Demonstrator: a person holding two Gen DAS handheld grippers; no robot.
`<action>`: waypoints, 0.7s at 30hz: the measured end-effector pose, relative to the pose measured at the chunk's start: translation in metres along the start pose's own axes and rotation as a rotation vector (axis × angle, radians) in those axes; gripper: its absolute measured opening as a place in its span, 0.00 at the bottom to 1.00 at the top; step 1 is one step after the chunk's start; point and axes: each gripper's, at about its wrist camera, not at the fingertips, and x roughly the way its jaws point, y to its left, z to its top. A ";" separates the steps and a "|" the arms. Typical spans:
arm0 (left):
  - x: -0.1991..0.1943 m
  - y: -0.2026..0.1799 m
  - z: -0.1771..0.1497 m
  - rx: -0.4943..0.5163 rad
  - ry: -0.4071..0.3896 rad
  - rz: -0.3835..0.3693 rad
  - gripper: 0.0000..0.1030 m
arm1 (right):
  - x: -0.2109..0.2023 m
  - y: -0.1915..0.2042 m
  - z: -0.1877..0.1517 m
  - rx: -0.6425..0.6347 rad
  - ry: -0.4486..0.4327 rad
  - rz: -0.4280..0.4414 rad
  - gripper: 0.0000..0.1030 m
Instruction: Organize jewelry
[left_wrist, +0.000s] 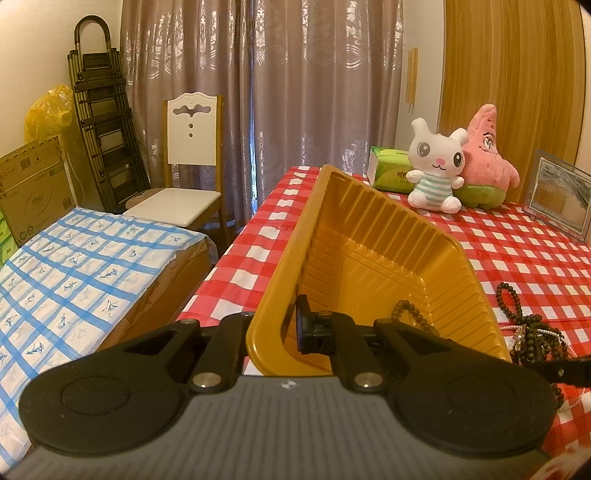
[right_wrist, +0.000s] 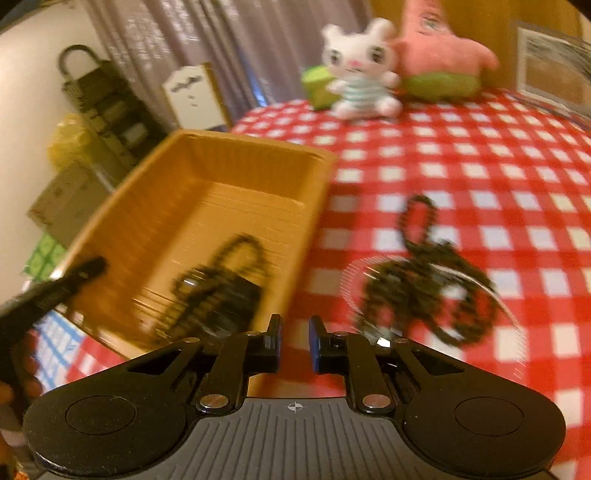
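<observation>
Red-and-white checked tablecloth (left_wrist: 517, 258) with a yellow plastic tray (left_wrist: 369, 236) and dark bead jewelry, in a curtained room.

Inside the tray lies one dark bead strand (right_wrist: 218, 284), blurred in the right wrist view; a second tangle of dark beads (right_wrist: 424, 288), mixed with a pale thin chain, lies on the cloth just beside the tray's right wall. The left gripper (left_wrist: 273, 332) is clamped on the tray's near rim, one finger inside and one outside, and the tray is tilted up at that side. The right gripper (right_wrist: 295, 343) hangs over the tray's near right corner, its jaws a small gap apart with nothing between them. Farther back on the table sit a white bunny plush (left_wrist: 437, 166), a pink star plush (left_wrist: 487, 158), a green tissue pack (left_wrist: 388, 170) and a picture frame (left_wrist: 557, 192). Beyond the table stand a white chair (left_wrist: 188, 162) and grey curtains (left_wrist: 295, 81).
</observation>
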 end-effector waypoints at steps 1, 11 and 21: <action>0.000 -0.001 0.000 0.003 0.000 0.002 0.08 | -0.001 -0.002 -0.003 -0.002 0.004 -0.010 0.15; 0.001 -0.002 0.001 0.001 0.001 0.002 0.09 | 0.029 -0.001 -0.010 -0.057 0.055 -0.033 0.15; 0.002 0.000 0.002 -0.009 0.005 0.003 0.09 | 0.039 -0.012 -0.001 -0.036 0.019 -0.138 0.15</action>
